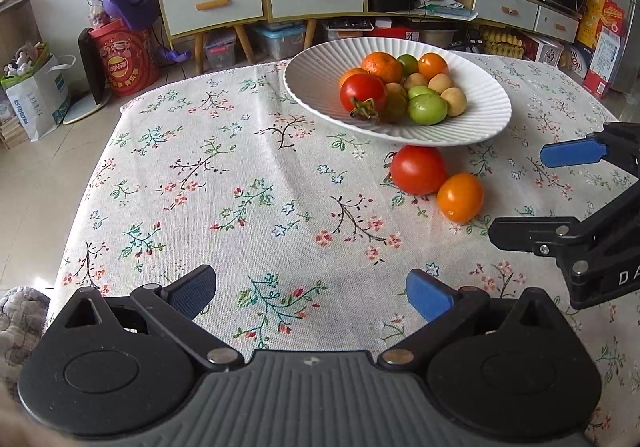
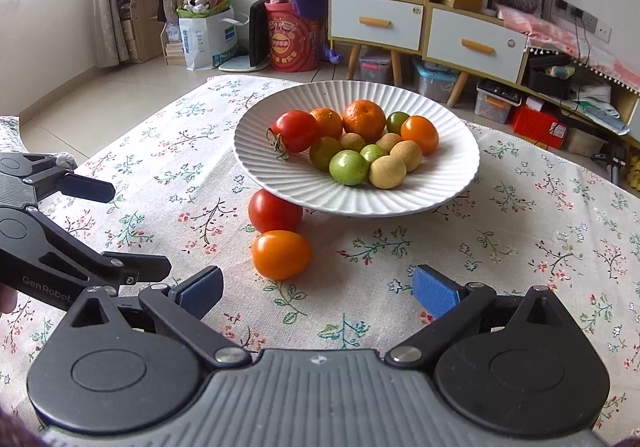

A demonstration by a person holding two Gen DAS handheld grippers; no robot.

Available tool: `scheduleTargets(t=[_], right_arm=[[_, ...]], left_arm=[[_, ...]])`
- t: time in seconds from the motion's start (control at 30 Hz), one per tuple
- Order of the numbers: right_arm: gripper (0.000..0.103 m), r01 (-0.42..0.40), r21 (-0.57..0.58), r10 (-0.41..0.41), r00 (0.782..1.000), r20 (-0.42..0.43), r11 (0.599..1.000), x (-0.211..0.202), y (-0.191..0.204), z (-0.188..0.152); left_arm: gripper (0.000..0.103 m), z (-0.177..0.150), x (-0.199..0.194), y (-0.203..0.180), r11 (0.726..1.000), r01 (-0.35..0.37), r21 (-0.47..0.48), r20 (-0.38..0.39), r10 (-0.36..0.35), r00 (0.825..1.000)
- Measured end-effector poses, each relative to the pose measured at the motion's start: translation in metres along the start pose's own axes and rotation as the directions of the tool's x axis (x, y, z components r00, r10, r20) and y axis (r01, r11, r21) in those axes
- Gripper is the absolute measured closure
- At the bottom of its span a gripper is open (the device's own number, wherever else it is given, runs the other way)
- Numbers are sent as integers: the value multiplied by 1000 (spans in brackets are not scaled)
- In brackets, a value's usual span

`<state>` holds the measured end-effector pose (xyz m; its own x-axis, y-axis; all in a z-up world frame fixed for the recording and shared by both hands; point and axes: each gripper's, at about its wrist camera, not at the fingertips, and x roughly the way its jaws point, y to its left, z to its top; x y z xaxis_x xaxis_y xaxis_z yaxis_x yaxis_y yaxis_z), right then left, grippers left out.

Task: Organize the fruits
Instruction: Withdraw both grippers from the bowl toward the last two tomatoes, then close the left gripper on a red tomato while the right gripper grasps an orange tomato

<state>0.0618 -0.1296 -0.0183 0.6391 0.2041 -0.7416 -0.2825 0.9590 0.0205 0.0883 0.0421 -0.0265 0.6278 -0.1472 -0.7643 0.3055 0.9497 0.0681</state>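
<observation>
A white ribbed plate holds several fruits: a red tomato, oranges, green and yellow ones. On the floral tablecloth beside the plate lie a red tomato and an orange tomato. My left gripper is open and empty, well short of the loose fruits; it also shows in the right wrist view. My right gripper is open and empty, just short of the orange tomato; it also shows in the left wrist view.
The cloth-covered table ends at the far and left edges, with tiled floor beyond. Cabinets with drawers, a red bucket, bags and storage boxes stand in the background.
</observation>
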Motion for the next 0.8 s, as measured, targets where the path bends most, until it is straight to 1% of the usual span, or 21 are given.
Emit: scheduleTargets(t=[0.1,0.17,0.2,0.27,0.4,0.47,0.53,0.6,0.63,0.67,0.7,0.8], right_arm=[[8,-6,-5,6,1000,-16,1000,6,7,2],[14,-4,-10,3,1000,-18,1000,8,11,3],[16,-1,-10,0,1000,-20,1000,9,12,4],[25,4,-4,-4,1000,-23,1000,11,13,5],[37,6,22,-5,999,-32,1000,14,12,7],[45,5,31,-4,999,-38,1000,16,11,9],[49,3,34,-1,999,-44,999,16,11,9],[56,-7,37,9,998,-56,999,18,10,10],[63,-21,40,24,998,-61,999,19,10,10],[67,-27,40,30,997,-66,999,19,10,10],[69,-27,37,29,997,-65,999,18,10,10],[69,-23,28,24,998,-60,999,16,9,10]], left_arm=[[4,-1,1,1,1000,-12,14,-11,13,1000],[4,-2,2,2,999,-30,21,-20,30,999],[4,-2,3,3,999,-36,26,-25,36,999],[4,-3,5,4,999,-32,26,-32,33,999],[4,-3,5,6,999,-29,25,-35,30,999],[4,-3,5,6,999,-29,27,-35,30,999],[4,-3,5,6,999,-29,26,-35,30,999],[4,-3,5,6,999,-29,25,-36,30,999],[4,-2,5,6,999,-30,25,-36,31,999],[4,-2,5,5,999,-31,26,-36,32,999],[4,-1,6,4,999,-31,27,-36,32,999],[4,1,7,2,999,-34,29,-32,35,999]])
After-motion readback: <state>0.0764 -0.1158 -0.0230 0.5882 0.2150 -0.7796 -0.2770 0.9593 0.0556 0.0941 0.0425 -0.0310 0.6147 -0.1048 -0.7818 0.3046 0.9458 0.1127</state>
